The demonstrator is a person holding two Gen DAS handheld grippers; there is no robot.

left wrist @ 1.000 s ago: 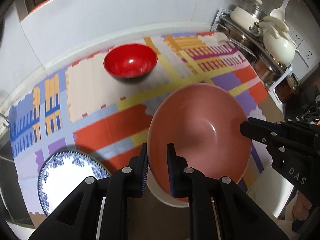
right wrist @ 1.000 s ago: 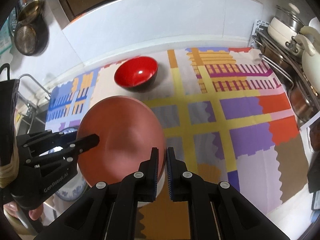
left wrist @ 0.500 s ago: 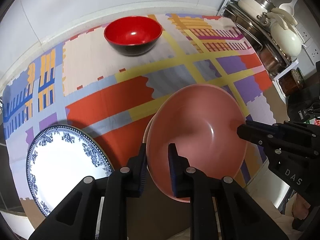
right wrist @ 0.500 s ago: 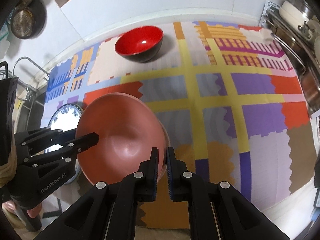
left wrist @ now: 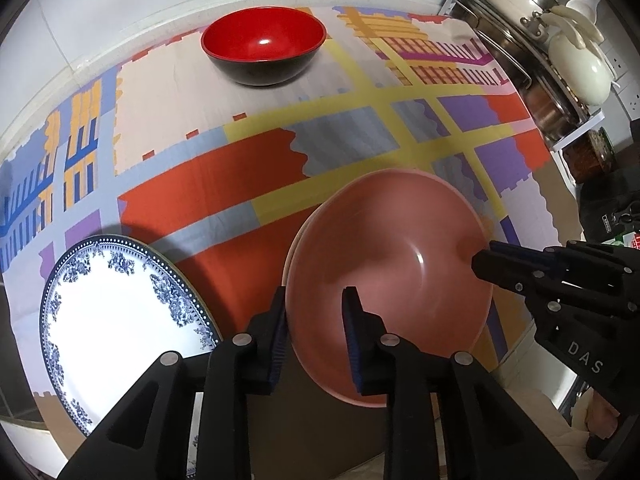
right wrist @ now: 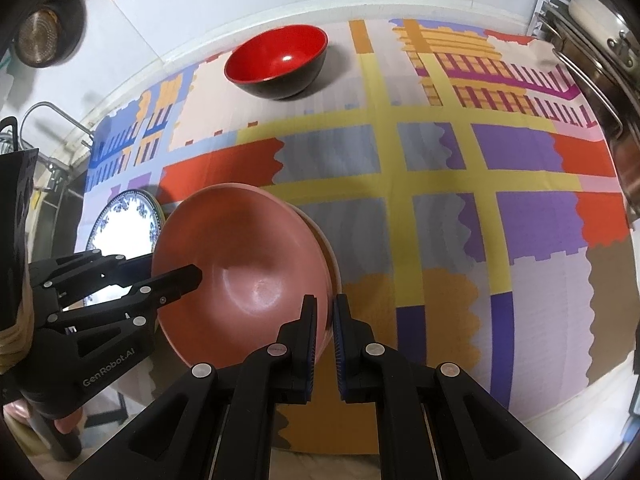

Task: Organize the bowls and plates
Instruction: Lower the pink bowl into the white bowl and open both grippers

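A pink plate is held between both grippers, low over the patterned cloth near the table's front edge; it also shows in the right wrist view. My left gripper is shut on its left rim. My right gripper is shut on its right rim and also shows in the left wrist view. A paler plate edge shows just under the pink plate. A blue and white plate lies at the front left. A red and black bowl stands at the back.
The patterned cloth covers the table. A rack with pots and a cream kettle stands at the right. A white wall runs along the back. A metal pan hangs at the far left.
Both grippers have lowered the pink plate toward the cloth at the table's front. The left gripper's fingers stand a little wider apart on the rim.
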